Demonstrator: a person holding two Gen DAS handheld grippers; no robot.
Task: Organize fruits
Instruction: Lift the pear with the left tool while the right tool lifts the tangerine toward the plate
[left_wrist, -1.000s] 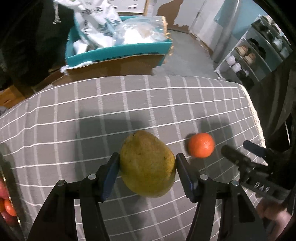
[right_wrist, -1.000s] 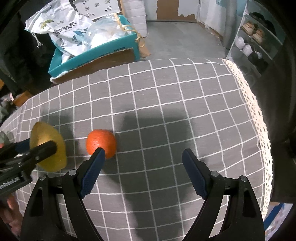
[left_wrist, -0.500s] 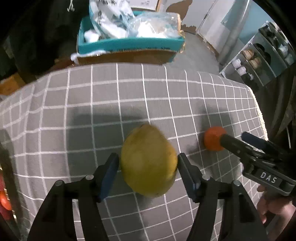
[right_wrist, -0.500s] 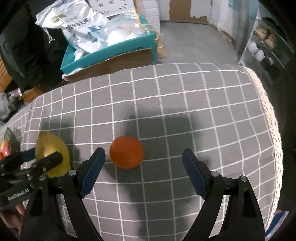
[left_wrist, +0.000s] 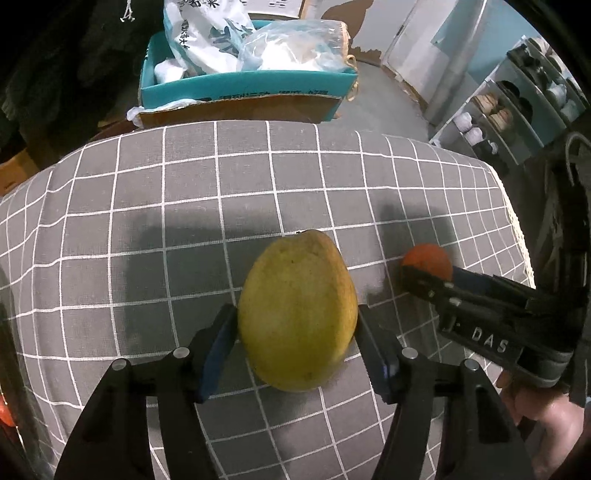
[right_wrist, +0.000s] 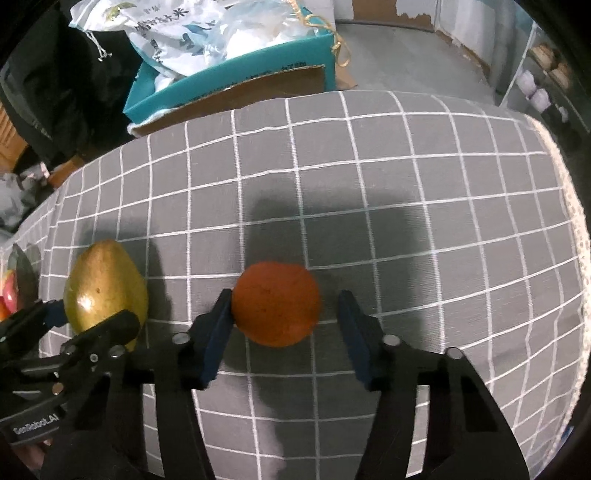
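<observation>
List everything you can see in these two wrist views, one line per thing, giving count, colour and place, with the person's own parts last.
mango: one, yellow-green, between the left gripper's fingers.
orange: one, orange, on the cloth between the right gripper's fingers.
tablecloth: one, grey with white grid, covers the table.
cardboard box: one, teal and brown, on the floor beyond the table.
bags: several, white and clear, inside the box.
shoe rack: one, pale, far right.
left hand-held gripper: one, black with blue pads, shut on the mango.
right hand-held gripper: one, black with blue pads, open around the orange.
</observation>
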